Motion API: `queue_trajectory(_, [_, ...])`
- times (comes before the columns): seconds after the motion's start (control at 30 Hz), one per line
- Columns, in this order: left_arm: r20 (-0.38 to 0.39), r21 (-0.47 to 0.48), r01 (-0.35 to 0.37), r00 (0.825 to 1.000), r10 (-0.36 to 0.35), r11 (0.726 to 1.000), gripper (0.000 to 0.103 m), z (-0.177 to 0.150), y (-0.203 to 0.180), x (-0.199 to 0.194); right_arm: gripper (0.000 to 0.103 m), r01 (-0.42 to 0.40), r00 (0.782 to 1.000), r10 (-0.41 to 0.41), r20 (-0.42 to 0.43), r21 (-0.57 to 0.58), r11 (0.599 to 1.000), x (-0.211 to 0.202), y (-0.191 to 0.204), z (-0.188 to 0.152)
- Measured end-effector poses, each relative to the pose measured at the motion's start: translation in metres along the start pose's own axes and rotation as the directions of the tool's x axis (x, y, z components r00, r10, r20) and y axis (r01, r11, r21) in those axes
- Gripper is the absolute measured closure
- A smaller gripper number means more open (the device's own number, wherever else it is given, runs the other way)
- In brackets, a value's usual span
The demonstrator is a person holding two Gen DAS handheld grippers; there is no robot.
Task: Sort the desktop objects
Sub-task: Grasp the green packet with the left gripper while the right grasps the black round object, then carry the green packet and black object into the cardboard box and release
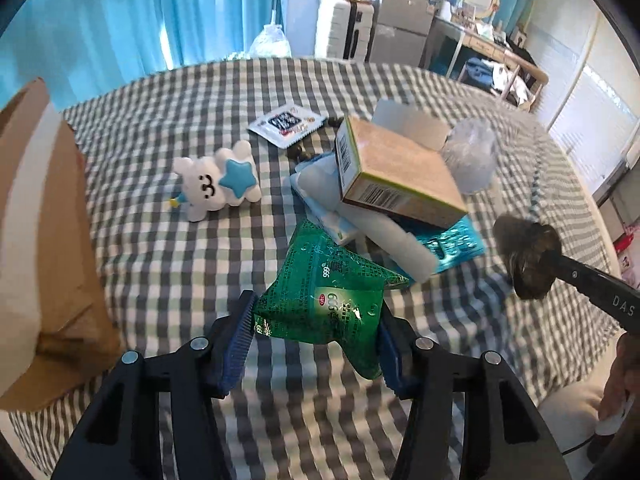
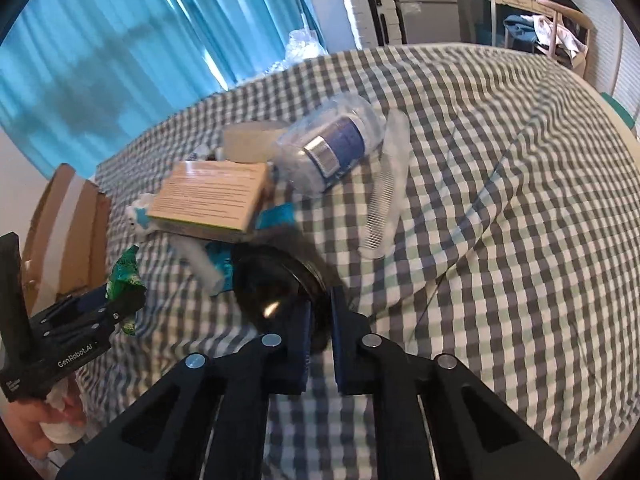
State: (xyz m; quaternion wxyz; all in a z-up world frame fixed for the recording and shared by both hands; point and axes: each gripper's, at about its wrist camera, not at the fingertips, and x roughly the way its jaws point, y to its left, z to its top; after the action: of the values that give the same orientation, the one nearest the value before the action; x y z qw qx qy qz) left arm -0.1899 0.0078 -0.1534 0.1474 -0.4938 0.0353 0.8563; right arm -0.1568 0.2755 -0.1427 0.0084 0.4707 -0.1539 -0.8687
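- The left gripper (image 1: 316, 316) pinches a green medicine sachet (image 1: 328, 296) between its blue pads, holding it clear of the checked cloth (image 1: 160, 264); the sachet's long axis runs away from the camera, its far corner toward the pile.
- The right gripper (image 2: 320, 312) has its jaws pressed together on the rim of a dark round object (image 2: 276, 284), possibly a compact mirror, its face tilted toward the left gripper.
- The pile behind holds a tan barcode box (image 1: 396, 176) lying tilted atop a white tube (image 1: 396, 240) and a teal packet (image 1: 452, 244).
- A clear plastic bottle (image 2: 332, 148) lies on its side, touching a clear comb (image 2: 384, 200).
- A white star toy (image 1: 218, 184) lies apart, near a cardboard box (image 1: 48, 240).
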Motion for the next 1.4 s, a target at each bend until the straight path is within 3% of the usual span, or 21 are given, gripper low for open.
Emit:
queue_trajectory(0.27, [0.069,-0.025,0.016,0.998,-0.014,1.000,0.047,-0.003,-0.019,-0.049,0.095,-0.031,0.998,0.032,0.053,-0.032,0.999,-0.050,0.021,-0.009])
queue_trajectory(0.63, [0.170,-0.093,0.031,0.985,-0.015,0.995,0.047,-0.009,0.002,-0.125,0.095,-0.053,0.987,0.073,0.145,-0.137,0.989,-0.123,0.072,-0.018])
queue_trajectory(0.8, [0.207,-0.097,0.000,0.978,0.020,0.995,0.047,-0.009,0.017,-0.156,0.095,-0.077,0.977,0.116,0.177,-0.214,0.974,-0.148,0.112,-0.017])
queue_trajectory(1.1, [0.284,-0.174,-0.053,0.953,0.102,0.983,0.047,-0.007,0.088,-0.209,0.095,-0.192,0.950,0.269,0.157,-0.382,0.904,-0.153,0.219,-0.003])
queue_trajectory(1.4, [0.251,-0.261,-0.161,0.941,0.228,0.952,0.047,0.003,0.186,-0.211,0.095,-0.272,0.934,0.350,0.072,-0.491,0.828,-0.110,0.327,0.011])
